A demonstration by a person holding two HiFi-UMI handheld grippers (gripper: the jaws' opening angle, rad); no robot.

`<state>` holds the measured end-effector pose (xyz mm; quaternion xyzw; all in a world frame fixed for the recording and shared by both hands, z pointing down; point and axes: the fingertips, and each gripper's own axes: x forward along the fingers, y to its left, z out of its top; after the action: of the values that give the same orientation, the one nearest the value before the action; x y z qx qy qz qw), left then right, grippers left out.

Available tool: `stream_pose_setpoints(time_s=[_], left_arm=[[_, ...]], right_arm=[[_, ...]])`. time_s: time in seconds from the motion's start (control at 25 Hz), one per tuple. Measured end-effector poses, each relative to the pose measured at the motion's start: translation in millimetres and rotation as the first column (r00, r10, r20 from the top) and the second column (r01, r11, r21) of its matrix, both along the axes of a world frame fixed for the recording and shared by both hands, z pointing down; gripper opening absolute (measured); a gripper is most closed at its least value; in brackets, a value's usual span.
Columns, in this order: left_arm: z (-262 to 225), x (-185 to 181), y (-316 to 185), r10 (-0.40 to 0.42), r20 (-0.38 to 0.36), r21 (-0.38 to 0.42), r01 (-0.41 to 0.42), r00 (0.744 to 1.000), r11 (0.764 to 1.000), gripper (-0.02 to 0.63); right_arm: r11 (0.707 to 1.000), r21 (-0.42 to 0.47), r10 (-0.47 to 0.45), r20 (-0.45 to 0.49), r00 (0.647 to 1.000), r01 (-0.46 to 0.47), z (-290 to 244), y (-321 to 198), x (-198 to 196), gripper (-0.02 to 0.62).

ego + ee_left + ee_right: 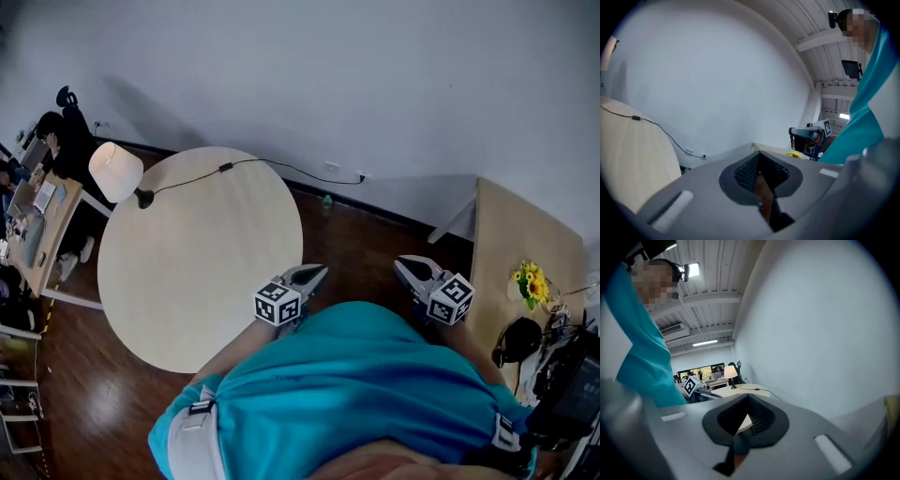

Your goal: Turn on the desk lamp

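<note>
The desk lamp (117,172) has a white shade and a black base and stands at the far left edge of the round pale table (197,262). Its black cord carries an inline switch (226,168) and runs across the table top to a wall outlet (361,175). My left gripper (314,273) hovers by the table's near right edge, shut and empty. My right gripper (403,265) hangs over the floor right of the table, also shut and empty. The right gripper view shows the lamp (730,373) far off. The left gripper view shows the inline switch (635,118).
A wooden table (506,234) at the right holds yellow flowers (530,282) and black headphones (515,341). A desk (42,225) with a seated person stands far left. A green bottle (326,201) sits on the dark floor by the wall.
</note>
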<state>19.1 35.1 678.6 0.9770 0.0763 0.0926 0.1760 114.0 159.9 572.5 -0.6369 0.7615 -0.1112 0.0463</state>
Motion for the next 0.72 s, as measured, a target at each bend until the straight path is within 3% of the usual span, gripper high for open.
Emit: stream_pose_setpoints(time_s=[0.2, 0.4, 0.6, 0.72], left_arm=[[-12.1, -15.6, 67.6, 0.057, 0.003, 0.01, -0.057, 0.998, 0.998, 0.106], [-0.6, -33.3, 152.3, 0.018, 0.024, -0.003, -0.018, 1.0, 1.0, 0.106], [-4.2, -72.6, 200.2, 0.02, 0.058, -0.007, -0.02, 0.998, 1.0, 0.106], [-19.9, -114.9, 195.7, 0.009, 0.031, 0.007, -0.009, 0.999, 1.0, 0.106]], right_arm=[[0.997, 0.023, 0.069, 0.01, 0.998, -0.069, -1.5, 84.0, -27.9, 0.002], [0.998, 0.039, 0.057, 0.007, 0.998, -0.058, 26.8, 176.2, -45.5, 0.002], [0.998, 0.035, 0.047, 0.064, 0.997, -0.049, 35.6, 212.5, -78.3, 0.002], [0.998, 0.043, 0.035, 0.023, 0.999, -0.036, 22.4, 212.4, -119.2, 0.002]])
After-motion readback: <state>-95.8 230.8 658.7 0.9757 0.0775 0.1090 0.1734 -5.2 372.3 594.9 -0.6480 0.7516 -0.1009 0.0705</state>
